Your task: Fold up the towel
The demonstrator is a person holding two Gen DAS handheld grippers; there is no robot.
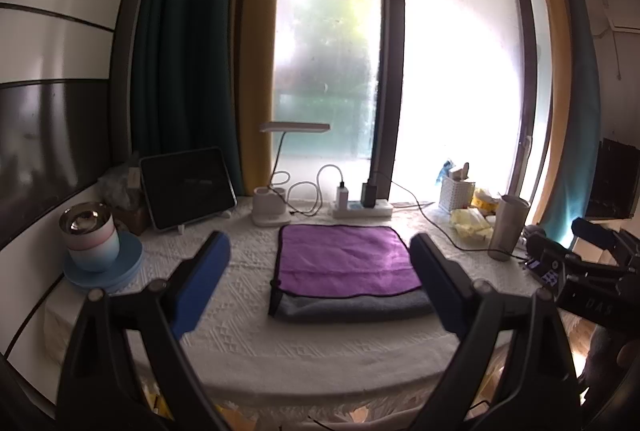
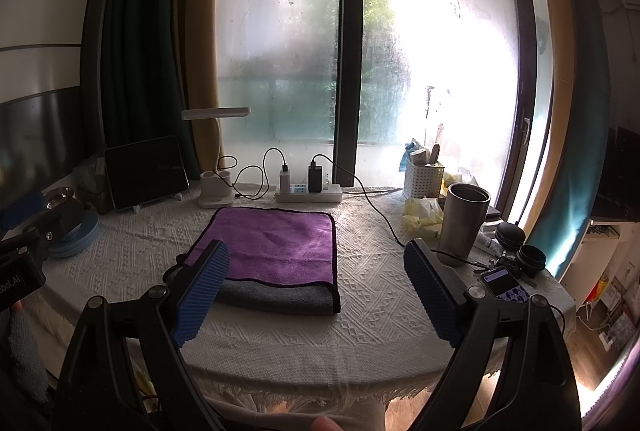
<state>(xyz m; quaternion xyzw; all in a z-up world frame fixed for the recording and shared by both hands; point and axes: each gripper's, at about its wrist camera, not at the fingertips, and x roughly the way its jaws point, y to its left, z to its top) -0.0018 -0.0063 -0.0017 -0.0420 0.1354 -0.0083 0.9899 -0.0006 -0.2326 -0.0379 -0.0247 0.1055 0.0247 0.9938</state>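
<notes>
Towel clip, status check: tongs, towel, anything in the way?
Left tongs open, empty. Right tongs open, empty. Towel folded flat on tablecloth, purple over grey, untouched. Steel tumbler and charger cable right of it, clear.

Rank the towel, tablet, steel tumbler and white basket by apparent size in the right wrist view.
1. towel
2. tablet
3. steel tumbler
4. white basket
The tumbler stands nearer the camera than the basket, so that pair is unsure.

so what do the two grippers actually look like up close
Both match: the left gripper and right gripper each have black angular arms with round pivot bolts, tipped by flat blue pads with a fine ribbed grid. The right gripper's black body carries white lettering.
</notes>
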